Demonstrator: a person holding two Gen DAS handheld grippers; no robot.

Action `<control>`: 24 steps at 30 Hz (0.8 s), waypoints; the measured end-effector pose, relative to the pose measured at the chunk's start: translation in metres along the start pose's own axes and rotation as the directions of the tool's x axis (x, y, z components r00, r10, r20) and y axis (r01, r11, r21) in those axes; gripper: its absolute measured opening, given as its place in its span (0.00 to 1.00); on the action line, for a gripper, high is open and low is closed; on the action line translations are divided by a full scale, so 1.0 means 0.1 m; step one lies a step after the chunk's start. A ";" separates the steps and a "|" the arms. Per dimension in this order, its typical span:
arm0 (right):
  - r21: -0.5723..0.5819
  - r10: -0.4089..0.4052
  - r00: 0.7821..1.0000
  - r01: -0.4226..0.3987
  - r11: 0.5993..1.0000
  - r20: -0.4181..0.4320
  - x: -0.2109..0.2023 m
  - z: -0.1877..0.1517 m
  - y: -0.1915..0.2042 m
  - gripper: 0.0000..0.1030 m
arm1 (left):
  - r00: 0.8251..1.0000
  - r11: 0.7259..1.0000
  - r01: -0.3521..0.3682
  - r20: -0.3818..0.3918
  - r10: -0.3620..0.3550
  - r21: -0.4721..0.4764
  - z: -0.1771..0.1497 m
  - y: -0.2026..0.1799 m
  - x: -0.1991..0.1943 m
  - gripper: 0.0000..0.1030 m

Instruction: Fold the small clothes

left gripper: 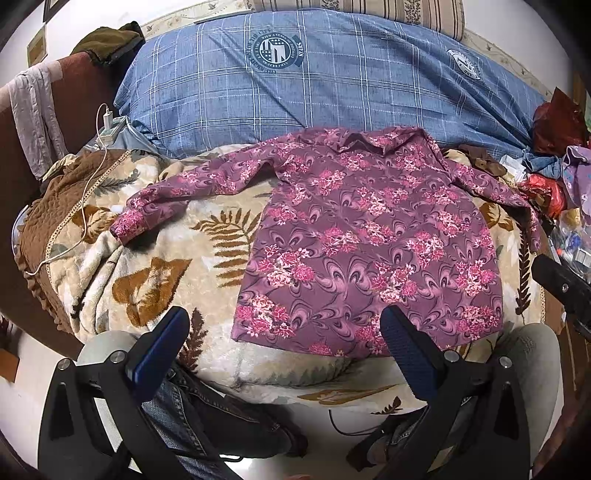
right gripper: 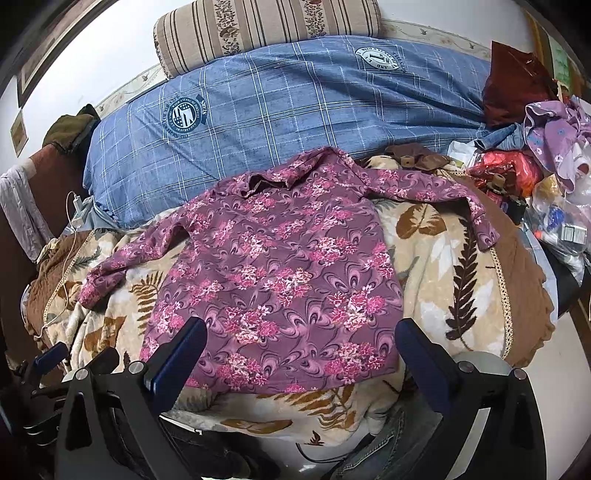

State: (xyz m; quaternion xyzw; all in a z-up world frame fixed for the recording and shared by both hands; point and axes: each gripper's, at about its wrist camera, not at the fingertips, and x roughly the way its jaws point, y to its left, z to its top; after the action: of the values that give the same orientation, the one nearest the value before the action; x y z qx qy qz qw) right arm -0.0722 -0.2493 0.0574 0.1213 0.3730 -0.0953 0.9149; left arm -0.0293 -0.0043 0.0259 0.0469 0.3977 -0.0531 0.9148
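A small purple shirt with pink flowers (left gripper: 369,240) (right gripper: 280,280) lies flat on a leaf-patterned blanket (left gripper: 184,266) (right gripper: 443,266), collar toward the far side and both sleeves spread outward. My left gripper (left gripper: 284,332) hovers open over the blanket near the shirt's bottom hem, toward its left corner, with nothing between its fingers. My right gripper (right gripper: 301,343) is open too, held above the hem's middle, and is empty. The left gripper (right gripper: 51,358) shows at the lower left of the right wrist view. A black part of the right gripper (left gripper: 561,284) pokes in at the right edge of the left wrist view.
A blue plaid duvet (left gripper: 314,81) (right gripper: 280,99) is bunched behind the shirt, with a striped pillow (right gripper: 266,29) beyond it. Clothes and bags (right gripper: 546,166) pile at the right. A white charger cable (left gripper: 88,192) trails on the left. A person's jeans-clad legs (left gripper: 207,417) are below the grippers.
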 end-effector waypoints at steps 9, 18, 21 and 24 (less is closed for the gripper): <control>0.001 0.002 1.000 -0.002 1.000 0.001 -0.01 0.01 0.00 0.98 | 1.000 1.000 0.005 0.000 -0.005 0.002 0.00 0.00 -0.01 1.00; -0.002 0.002 1.000 -0.002 1.000 0.003 -0.04 0.02 0.01 0.99 | 1.000 1.000 0.006 0.000 -0.006 0.001 0.00 0.00 -0.01 1.00; -0.004 0.001 1.000 -0.001 1.000 0.003 -0.04 0.03 0.01 0.99 | 1.000 1.000 0.007 -0.001 -0.007 0.000 0.00 0.00 -0.01 1.00; -0.005 0.002 1.000 -0.002 1.000 0.002 -0.03 0.04 0.02 0.99 | 1.000 1.000 0.006 -0.001 -0.006 0.000 0.00 0.00 -0.01 1.00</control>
State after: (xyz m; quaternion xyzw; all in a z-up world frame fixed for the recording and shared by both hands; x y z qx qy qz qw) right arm -0.0713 -0.2482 0.0631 0.1193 0.3720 -0.0939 0.9157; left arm -0.0299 -0.0042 0.0261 0.0459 0.3985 -0.0558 0.9143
